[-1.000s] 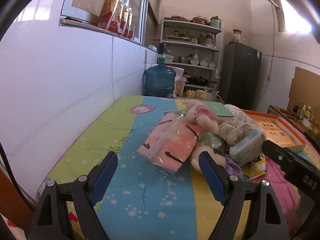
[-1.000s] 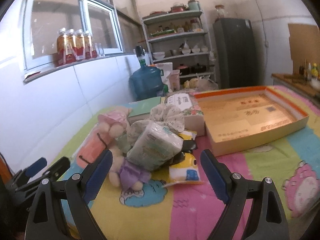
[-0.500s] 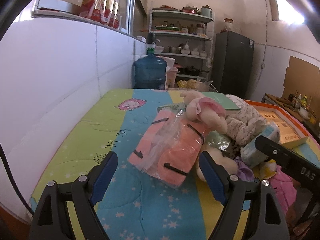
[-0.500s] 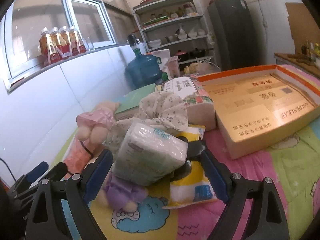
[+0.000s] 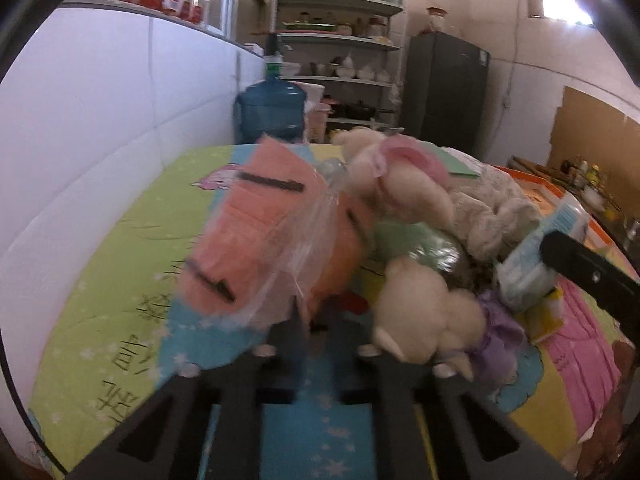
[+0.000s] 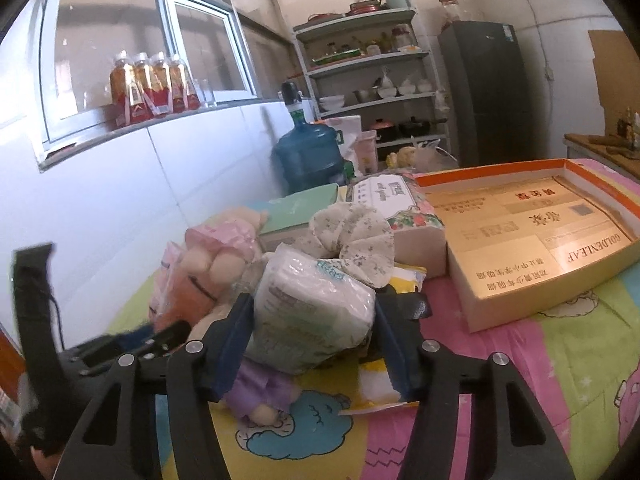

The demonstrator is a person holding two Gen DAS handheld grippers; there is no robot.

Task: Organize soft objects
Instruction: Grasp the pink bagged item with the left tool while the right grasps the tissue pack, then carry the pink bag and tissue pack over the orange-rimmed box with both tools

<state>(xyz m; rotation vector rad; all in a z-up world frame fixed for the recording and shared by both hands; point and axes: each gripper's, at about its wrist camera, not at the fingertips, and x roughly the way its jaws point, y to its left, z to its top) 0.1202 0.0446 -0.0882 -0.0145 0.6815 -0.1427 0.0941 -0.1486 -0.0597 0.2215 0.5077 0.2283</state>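
Two sets of fingers busy here. Left gripper (image 5: 316,326) has its fingers clamped together on the near edge of the pink bagged cloth (image 5: 260,240), which sits tilted up off the cartoon-print bed cover (image 5: 100,280), right beside the cream plush doll (image 5: 424,320). Right gripper (image 6: 316,344) is closing around the white tissue pack (image 6: 312,308); the pack sits between my fingers on top of the pile, though whether the pads press it yet I can't tell. Floral cloth bundle (image 6: 352,236) lies just behind it, orange-rimmed box (image 6: 532,240) off to the right.
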